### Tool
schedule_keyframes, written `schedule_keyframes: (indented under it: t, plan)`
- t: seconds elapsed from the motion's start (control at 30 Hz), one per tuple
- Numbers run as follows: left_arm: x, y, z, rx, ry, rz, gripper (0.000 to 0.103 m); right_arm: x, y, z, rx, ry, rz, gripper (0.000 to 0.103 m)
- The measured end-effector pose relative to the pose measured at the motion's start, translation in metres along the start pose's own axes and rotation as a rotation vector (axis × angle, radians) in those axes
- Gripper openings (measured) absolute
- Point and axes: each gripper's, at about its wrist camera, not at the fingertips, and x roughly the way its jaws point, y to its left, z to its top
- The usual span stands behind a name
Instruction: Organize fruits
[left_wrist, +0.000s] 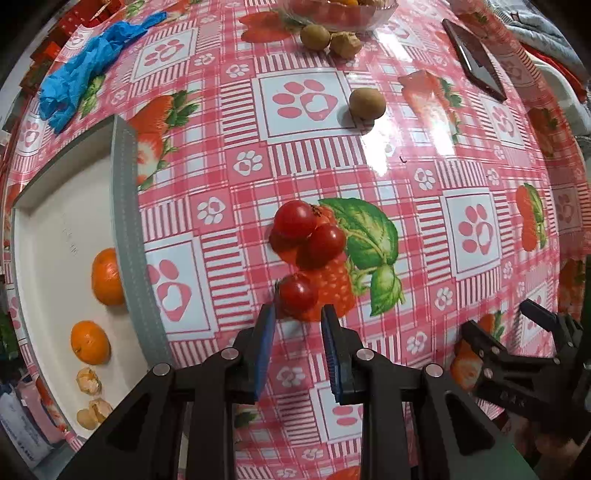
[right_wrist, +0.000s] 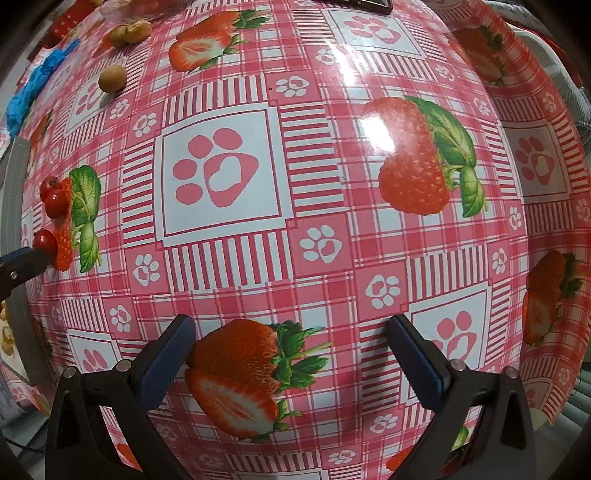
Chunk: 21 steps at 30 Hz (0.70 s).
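Three cherry tomatoes lie on the strawberry-print tablecloth. My left gripper (left_wrist: 301, 304) points down and is shut on the nearest cherry tomato (left_wrist: 297, 295), which sits between its blue pad tips. The other two tomatoes (left_wrist: 295, 221) (left_wrist: 325, 242) touch each other just beyond it. In the right wrist view the held tomato (right_wrist: 44, 240) shows at the far left. The white tray with a grey rim (left_wrist: 125, 206) to the left holds two oranges (left_wrist: 107, 277) (left_wrist: 90, 341) and peeled pieces (left_wrist: 88, 380). My right gripper (right_wrist: 290, 325) hangs open over bare cloth, holding nothing.
A brown round fruit (left_wrist: 366, 103) lies mid-table. Two more (left_wrist: 314, 37) (left_wrist: 345, 44) rest against a glass bowl (left_wrist: 340, 14) of fruit at the far edge. A blue glove (left_wrist: 81, 70) lies far left, a dark phone (left_wrist: 474, 59) far right.
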Motion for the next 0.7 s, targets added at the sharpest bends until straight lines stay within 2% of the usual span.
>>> schedule_keyframes:
  t: [0.4,0.7]
  plan:
    - [-0.035,0.024,-0.039,-0.001,-0.047,-0.019,0.028,0.001,-0.001,0.005,0.0,0.03,-0.001,0.103]
    - [-0.062,0.05,-0.063,-0.012,-0.079,-0.03,0.028,0.006,0.01,0.019,0.022,0.101,-0.001,0.103]
